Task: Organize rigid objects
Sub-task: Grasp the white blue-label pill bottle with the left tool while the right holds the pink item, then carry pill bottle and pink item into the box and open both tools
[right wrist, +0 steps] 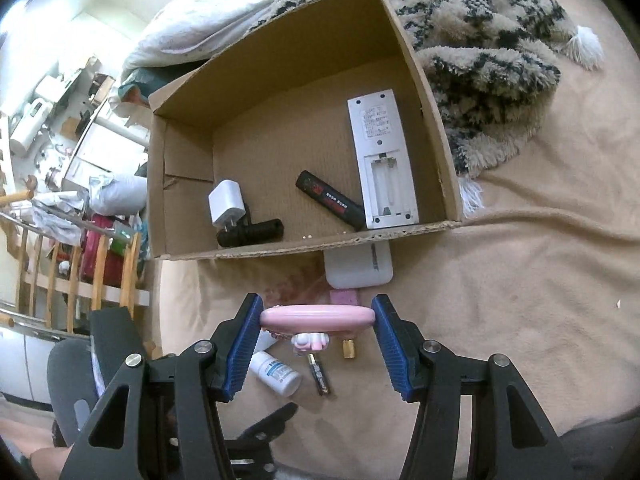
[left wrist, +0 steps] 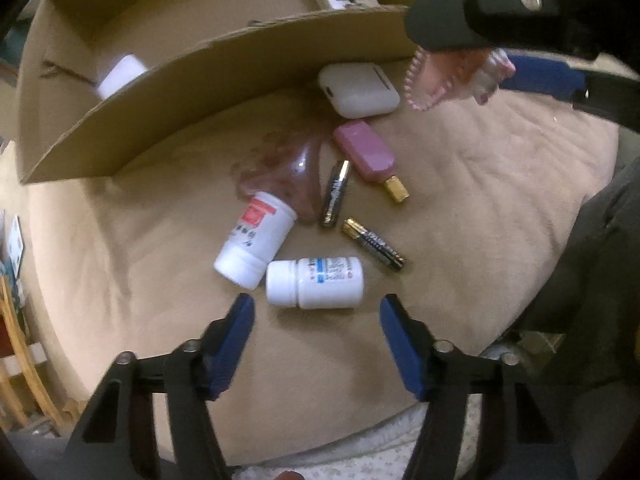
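Observation:
My right gripper point(right wrist: 318, 320) is shut on a pink round compact mirror point(right wrist: 316, 317), held above the bed just before the cardboard box point(right wrist: 304, 246); it shows at top right of the left wrist view point(left wrist: 436, 80). My left gripper point(left wrist: 318, 312) is open and empty, just short of a white pill bottle with a blue label point(left wrist: 316, 283). Near it lie a second white bottle with a red label point(left wrist: 256, 238), two batteries point(left wrist: 335, 194) point(left wrist: 374, 245), a pink perfume bottle point(left wrist: 368, 154), a white earbud case point(left wrist: 358, 89) and a clear brown plastic piece point(left wrist: 288, 172).
The box holds a white remote lying face down point(right wrist: 382, 164), a black lighter point(right wrist: 330, 200), a white charger point(right wrist: 226, 202) and a black cylinder point(right wrist: 250, 233). A shaggy patterned blanket point(right wrist: 480, 52) lies right of the box. Wooden furniture point(right wrist: 80, 264) stands left of the bed.

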`<state>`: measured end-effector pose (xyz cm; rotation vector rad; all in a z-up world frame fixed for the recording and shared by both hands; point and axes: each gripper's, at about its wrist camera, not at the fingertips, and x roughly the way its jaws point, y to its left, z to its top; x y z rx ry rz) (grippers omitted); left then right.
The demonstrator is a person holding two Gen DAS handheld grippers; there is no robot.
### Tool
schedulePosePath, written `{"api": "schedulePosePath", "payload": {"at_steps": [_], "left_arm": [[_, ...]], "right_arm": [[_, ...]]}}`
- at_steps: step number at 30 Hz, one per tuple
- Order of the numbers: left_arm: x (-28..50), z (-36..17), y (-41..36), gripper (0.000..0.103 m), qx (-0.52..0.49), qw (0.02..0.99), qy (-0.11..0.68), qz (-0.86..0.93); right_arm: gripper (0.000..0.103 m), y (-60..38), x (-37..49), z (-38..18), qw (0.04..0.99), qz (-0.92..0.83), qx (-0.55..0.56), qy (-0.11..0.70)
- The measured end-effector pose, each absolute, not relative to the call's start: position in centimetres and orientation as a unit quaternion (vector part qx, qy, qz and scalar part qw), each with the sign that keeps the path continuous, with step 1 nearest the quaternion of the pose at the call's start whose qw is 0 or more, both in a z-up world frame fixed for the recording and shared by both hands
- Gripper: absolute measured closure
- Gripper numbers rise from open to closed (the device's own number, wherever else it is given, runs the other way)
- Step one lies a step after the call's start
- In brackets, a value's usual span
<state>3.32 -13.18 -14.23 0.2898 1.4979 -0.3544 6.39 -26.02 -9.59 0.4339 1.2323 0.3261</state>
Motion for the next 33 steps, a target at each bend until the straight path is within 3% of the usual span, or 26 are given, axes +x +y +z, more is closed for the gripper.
{"api": "schedulePosePath", "payload": {"at_steps": [4,5,11,22,33], "left_arm": [[3.8,-14.5,-13.7,0.054,0.137,0.710,0.674,-0.152],[3.9,-14.5,-13.7,0.059,0.139,0.711,0.673,-0.150],[3.7,-13.8,-12.5,0.060,0.120,0.711,0.677,-0.145],[4.3,-13.5,-3.1,0.060,0.059,0.718,0.693,-0.019],[7.3,-15.9,-3.1,0.060,0.036,0.716,0.697,0.026]], "right_arm": [[0.043,-26.1,6.3,-9.6,0.781,0.152,0.207,0.569],[0.043,-26.5,6.2,-9.5,0.781,0.153,0.209,0.569],[0.043,-26.7,6.1,-9.3,0.782,0.152,0.217,0.565],[0.043,-26.6,6.0,-9.5,0.781,0.149,0.210,0.569],[0.043,-26.6,6.1,-9.4,0.784,0.141,0.205,0.569]]}}
